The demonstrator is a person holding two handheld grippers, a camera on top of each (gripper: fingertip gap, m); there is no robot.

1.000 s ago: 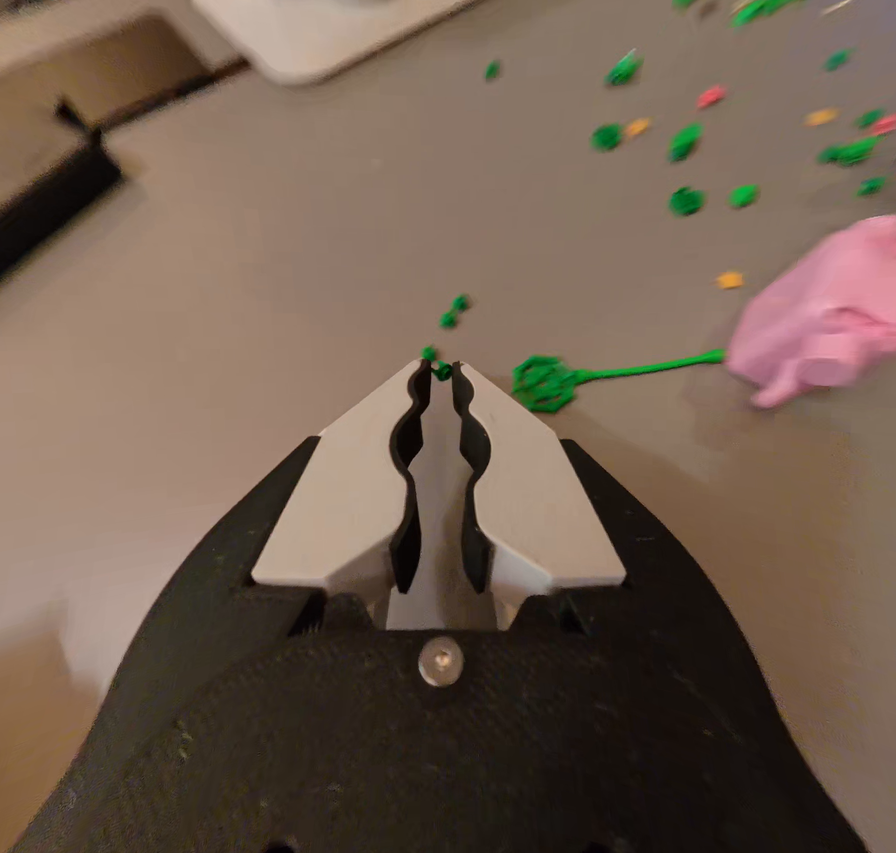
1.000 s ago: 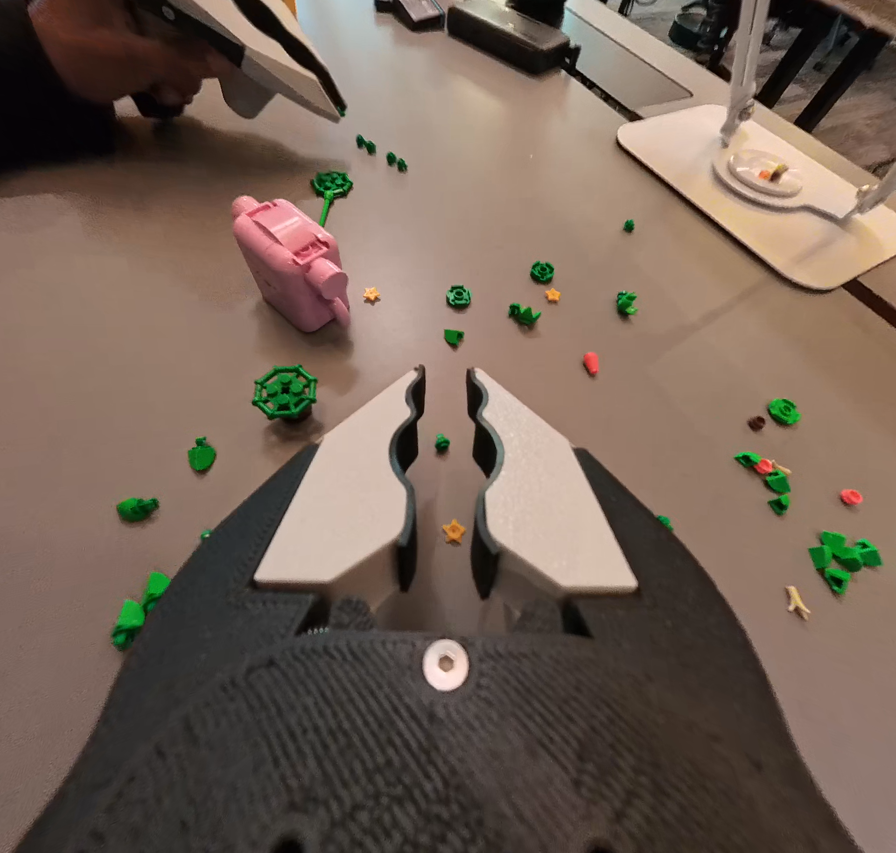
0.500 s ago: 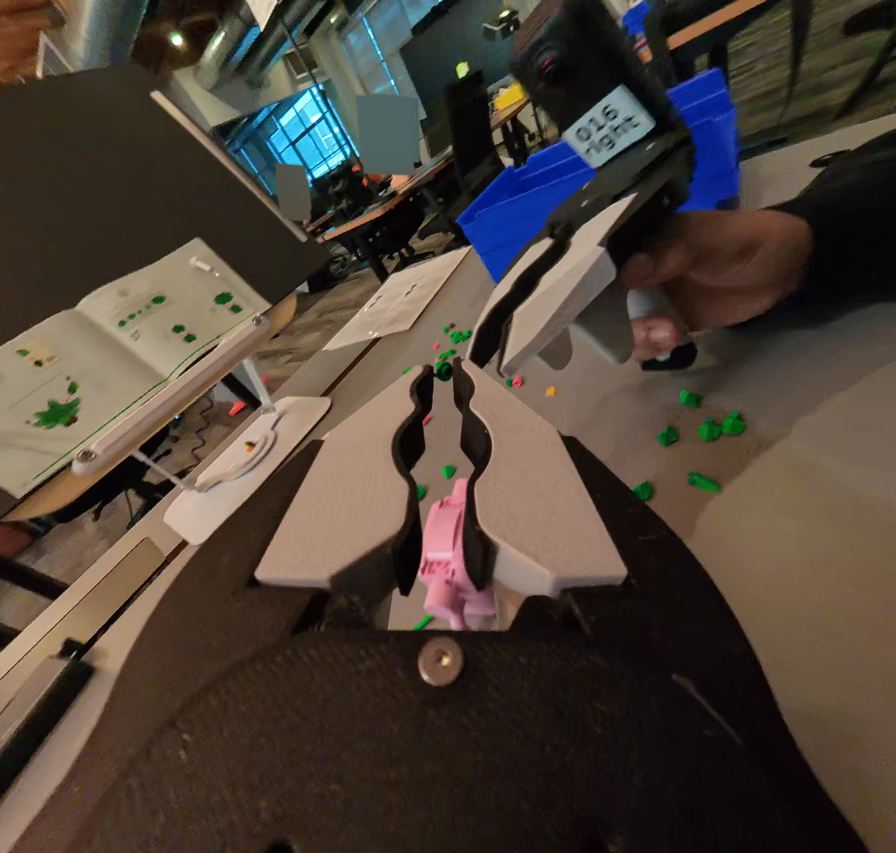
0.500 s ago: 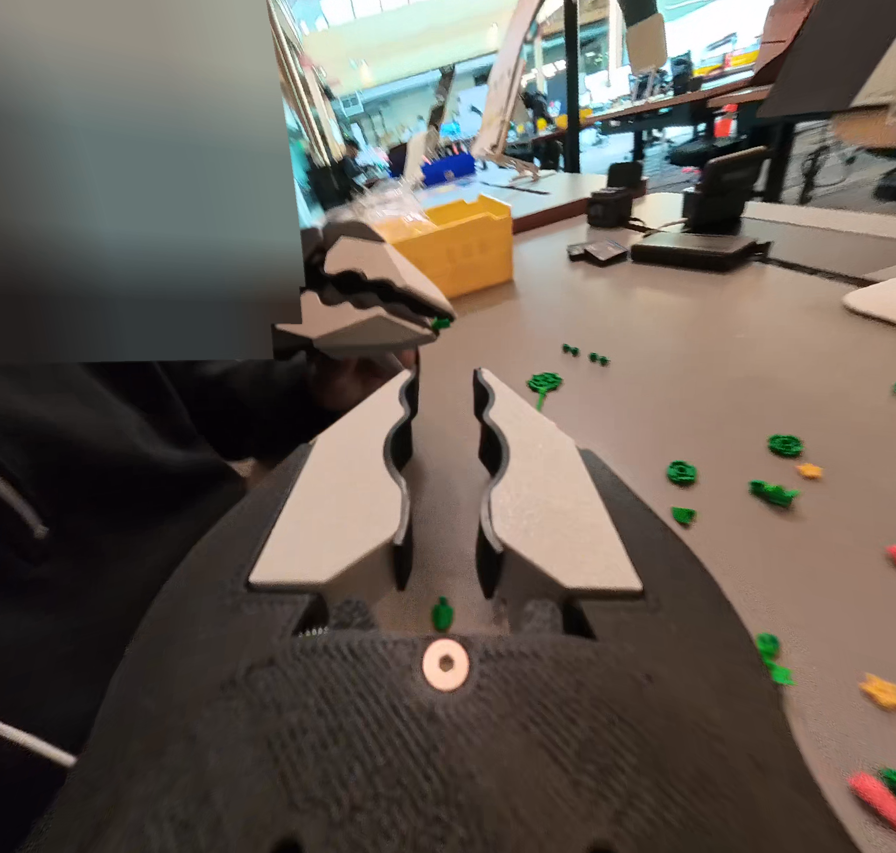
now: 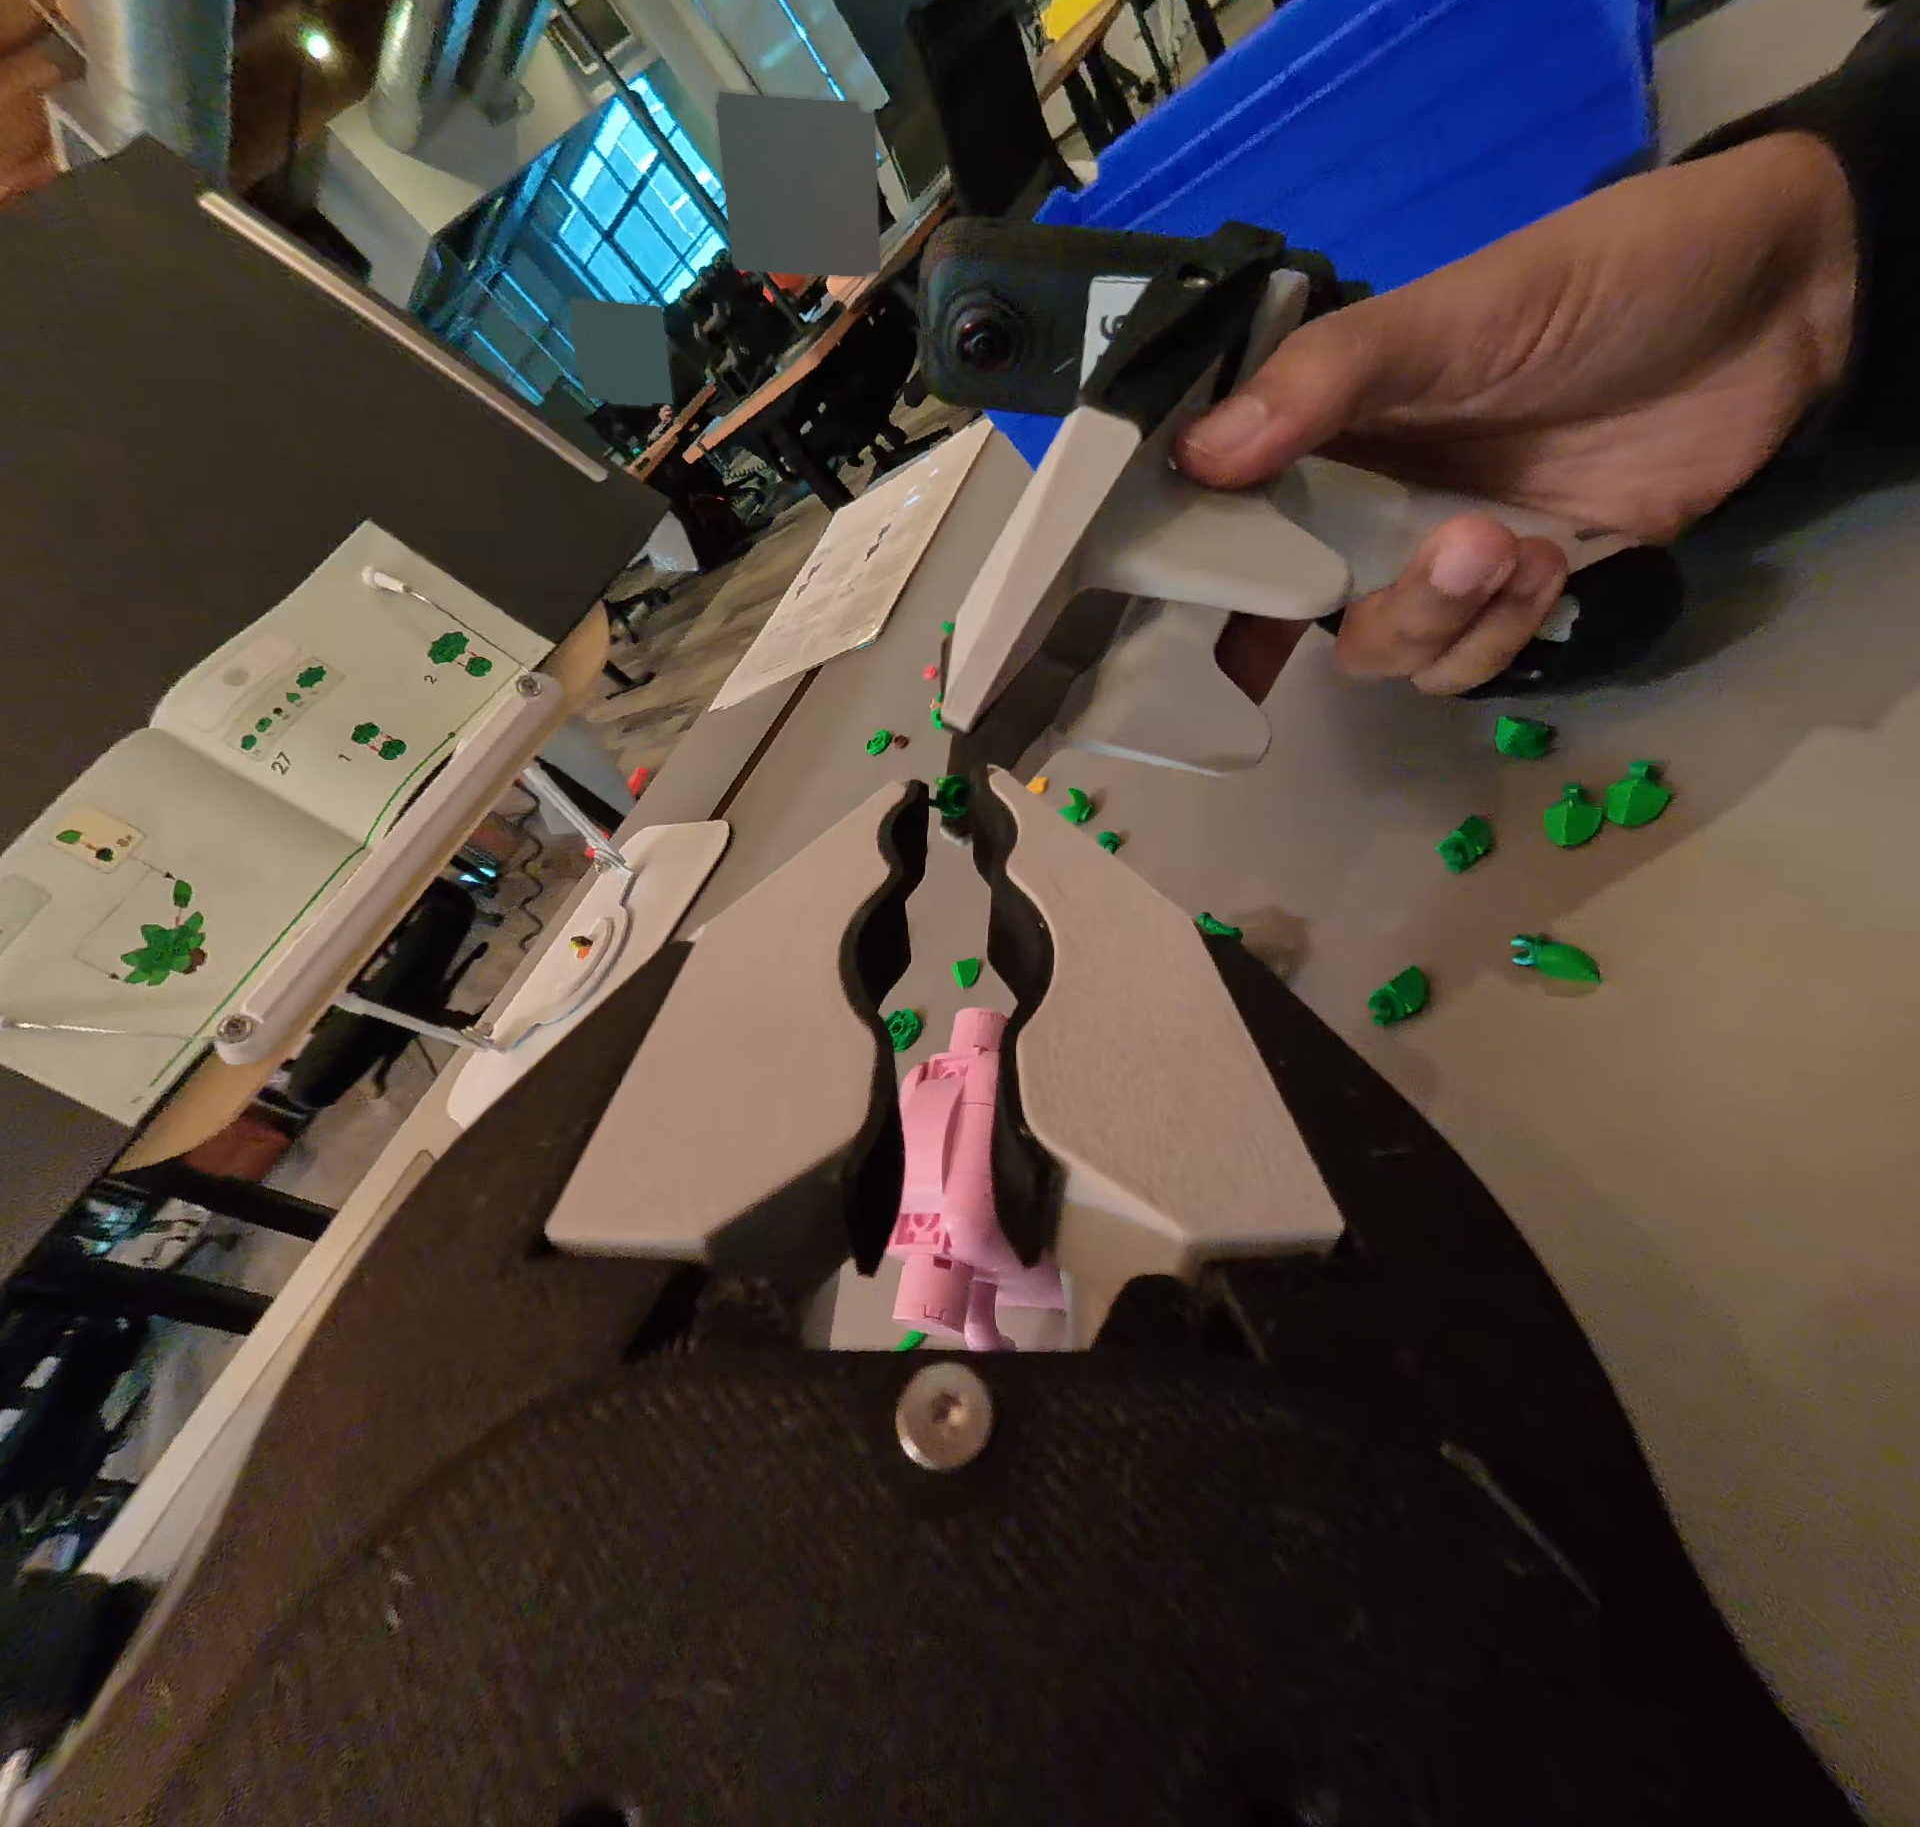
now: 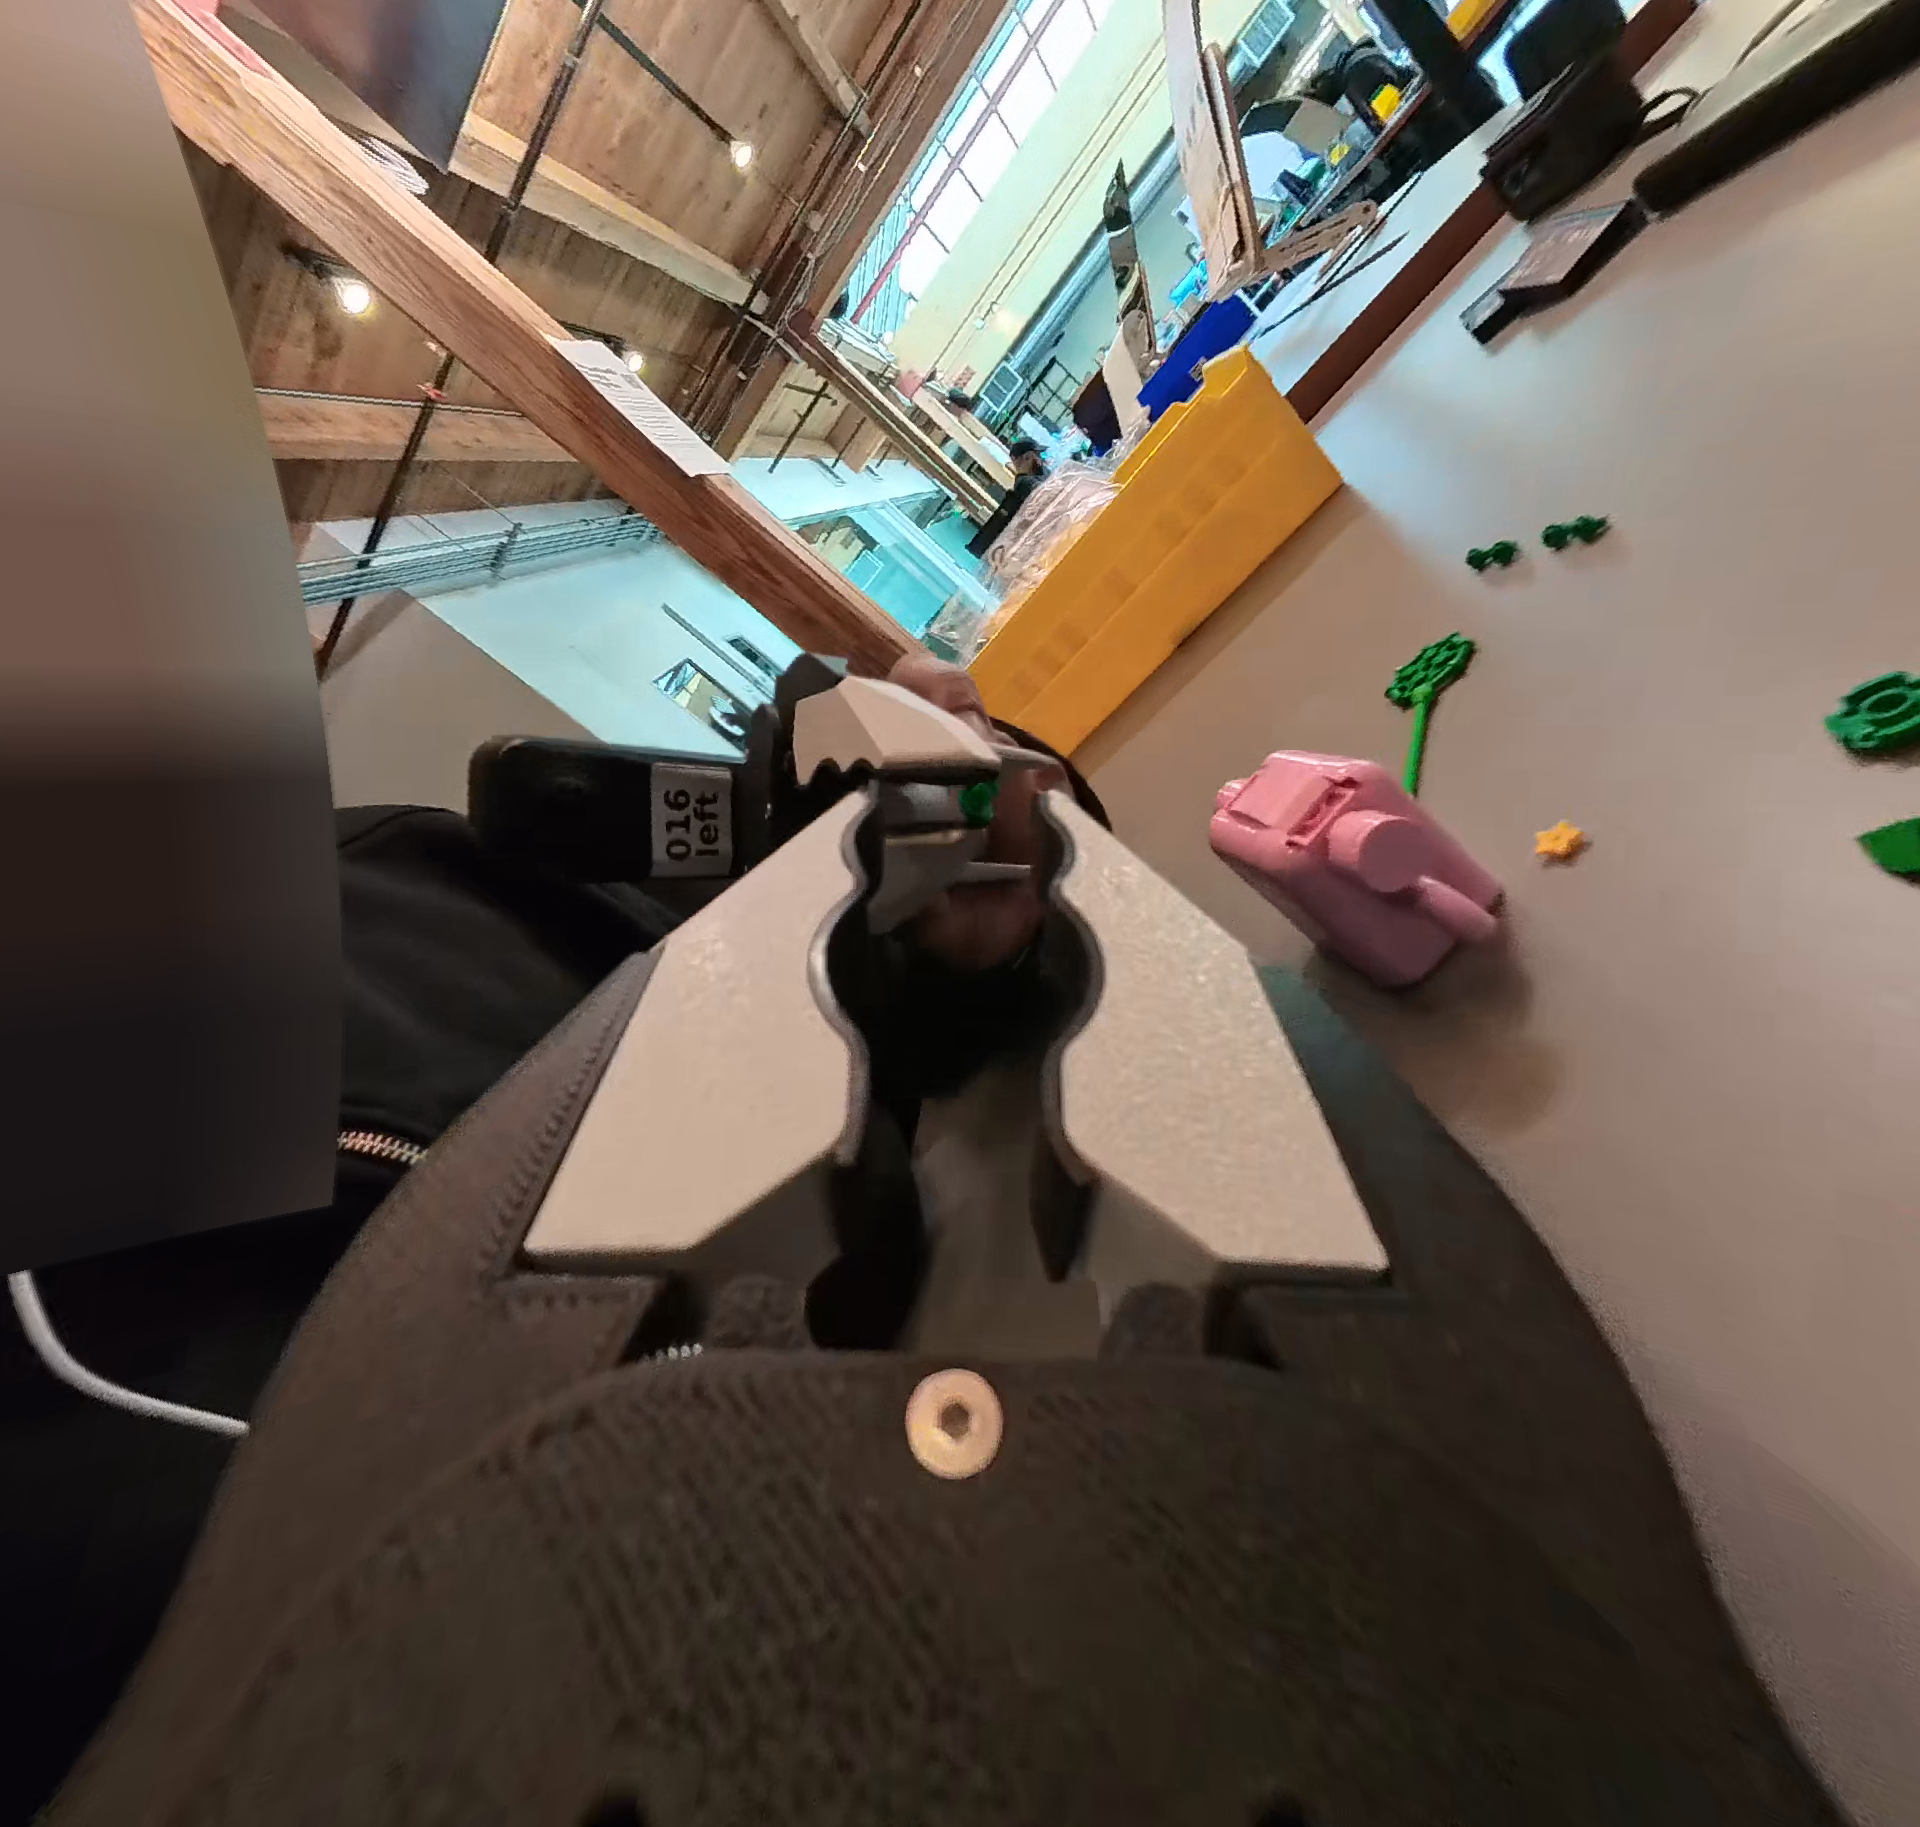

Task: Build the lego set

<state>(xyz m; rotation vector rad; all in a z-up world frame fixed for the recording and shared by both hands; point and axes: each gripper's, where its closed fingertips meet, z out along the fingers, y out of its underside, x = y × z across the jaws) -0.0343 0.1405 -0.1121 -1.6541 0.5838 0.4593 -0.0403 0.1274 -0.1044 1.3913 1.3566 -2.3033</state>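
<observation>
My left gripper (image 5: 951, 806) is shut on a small green lego piece (image 5: 951, 793) at its tips and holds it above the table. My right gripper (image 6: 961, 811) is open, and its tips sit on either side of the left gripper's tip (image 6: 982, 790) and the green piece (image 6: 977, 798). In the left wrist view the right gripper (image 5: 951, 712) comes in from the upper right, held by a hand, tips just above the piece. The pink lego watering can (image 6: 1351, 863) lies on the table, also in the left wrist view (image 5: 951, 1154). A green stem with a round web top (image 6: 1429, 676) lies beyond it.
Loose green pieces (image 5: 1574, 821) and a small orange star (image 6: 1558, 840) are scattered on the grey table. An open instruction booklet (image 5: 260, 790) sits on a white stand (image 5: 623, 904) at the left. A blue bin (image 5: 1403, 115) and a yellow bin (image 6: 1164, 562) stand at the table's ends. The tips of both grippers are at nearly the same place.
Both grippers have risen from the table and turned to face each other. The right gripper has closed in on the left one's tip and its jaws have opened wider.
</observation>
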